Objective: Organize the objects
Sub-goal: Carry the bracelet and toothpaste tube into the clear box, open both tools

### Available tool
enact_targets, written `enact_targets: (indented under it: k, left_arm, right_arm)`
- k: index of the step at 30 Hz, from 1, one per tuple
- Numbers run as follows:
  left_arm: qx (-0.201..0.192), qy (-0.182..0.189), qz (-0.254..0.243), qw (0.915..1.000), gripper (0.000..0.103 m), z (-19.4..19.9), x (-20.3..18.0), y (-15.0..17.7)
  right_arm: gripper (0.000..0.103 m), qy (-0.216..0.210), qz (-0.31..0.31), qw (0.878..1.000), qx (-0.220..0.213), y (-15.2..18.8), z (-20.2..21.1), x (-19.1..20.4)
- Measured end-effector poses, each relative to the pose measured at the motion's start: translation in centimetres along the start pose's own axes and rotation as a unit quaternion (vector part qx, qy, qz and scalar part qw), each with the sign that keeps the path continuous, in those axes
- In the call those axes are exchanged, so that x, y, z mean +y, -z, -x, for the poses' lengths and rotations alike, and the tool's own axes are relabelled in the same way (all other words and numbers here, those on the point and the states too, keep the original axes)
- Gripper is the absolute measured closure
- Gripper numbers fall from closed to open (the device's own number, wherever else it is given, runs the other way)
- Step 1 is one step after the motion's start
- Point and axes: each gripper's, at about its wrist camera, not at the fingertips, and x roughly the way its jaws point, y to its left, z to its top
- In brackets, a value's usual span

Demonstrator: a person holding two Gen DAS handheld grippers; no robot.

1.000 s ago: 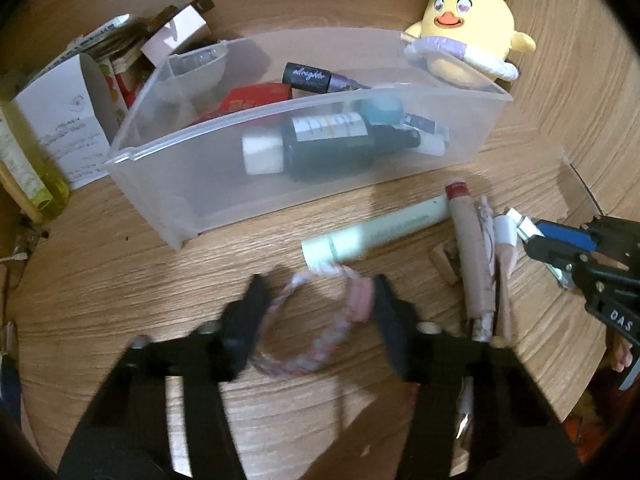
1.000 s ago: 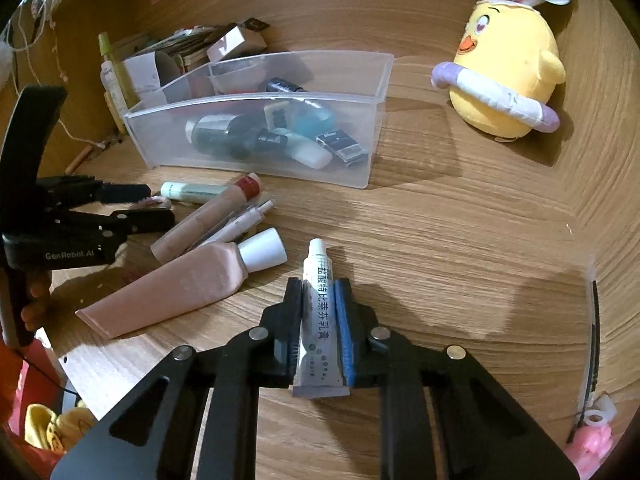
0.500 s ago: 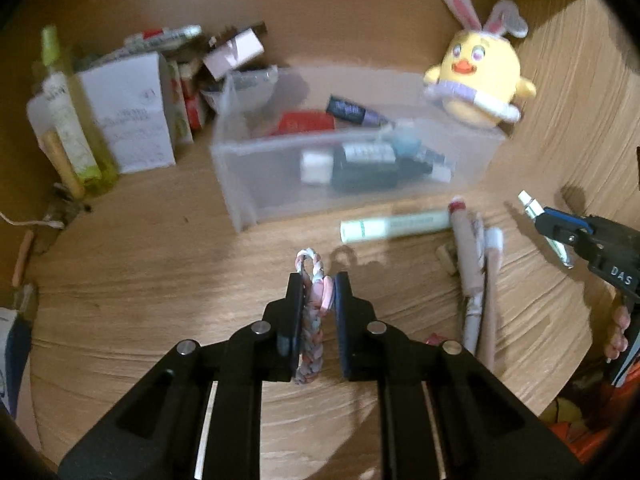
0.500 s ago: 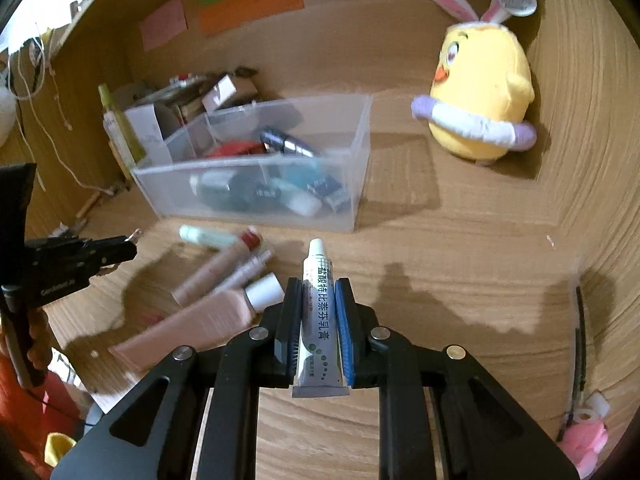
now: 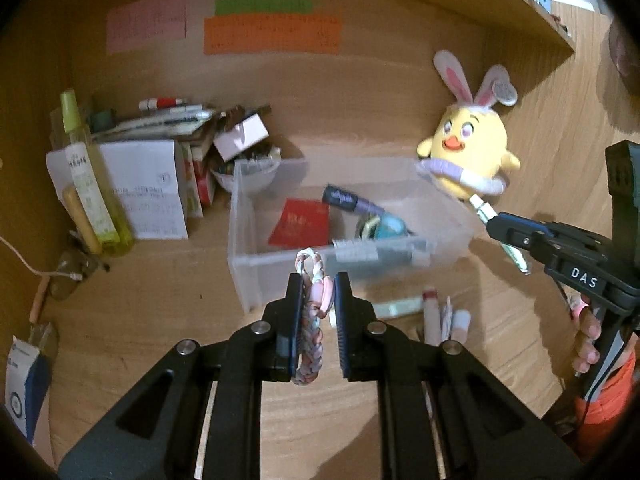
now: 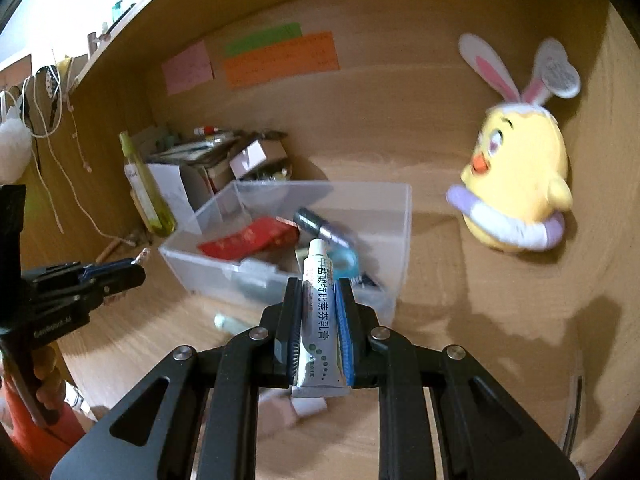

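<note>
My left gripper [image 5: 317,284] is shut on a pink braided bracelet [image 5: 311,332] and holds it above the desk, in front of the clear plastic bin [image 5: 244,256]. My right gripper [image 6: 319,290] is shut on a small white ointment tube [image 6: 318,320], raised near the bin's [image 6: 402,240] front wall. The bin holds a red packet [image 5: 300,222], a dark tube [image 5: 346,200] and several other toiletries. Each gripper shows in the other's view: the right one [image 5: 490,220] and the left one [image 6: 138,266].
Several tubes [image 5: 432,312] lie on the desk in front of the bin. A yellow plush chick [image 6: 516,200] sits at the right. Boxes, papers and a yellow-green bottle [image 5: 86,184] crowd the back left. Sticky notes [image 5: 272,34] hang on the back wall.
The left gripper closed on the bracelet and lifted it off the desk. Both grippers have risen and moved toward the bin with their objects.
</note>
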Motion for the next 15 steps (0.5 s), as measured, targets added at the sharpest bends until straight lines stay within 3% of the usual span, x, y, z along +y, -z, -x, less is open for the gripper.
enact_targets:
  k: [9, 15]
  left_arm:
    - [-0.019, 0.000, 0.010, 0.9998, 0.089, -1.0, 1.1, -3.7]
    - [-0.003, 0.007, 0.009, 0.9999, 0.089, -3.8, 1.1, -6.1]
  right_arm:
    - [0.088, -0.004, 0.002, 1.000, -0.003, -4.0, -2.3, -0.3]
    - [0.088, 0.004, 0.010, 1.000, -0.005, -6.5, -3.8, -0.3]
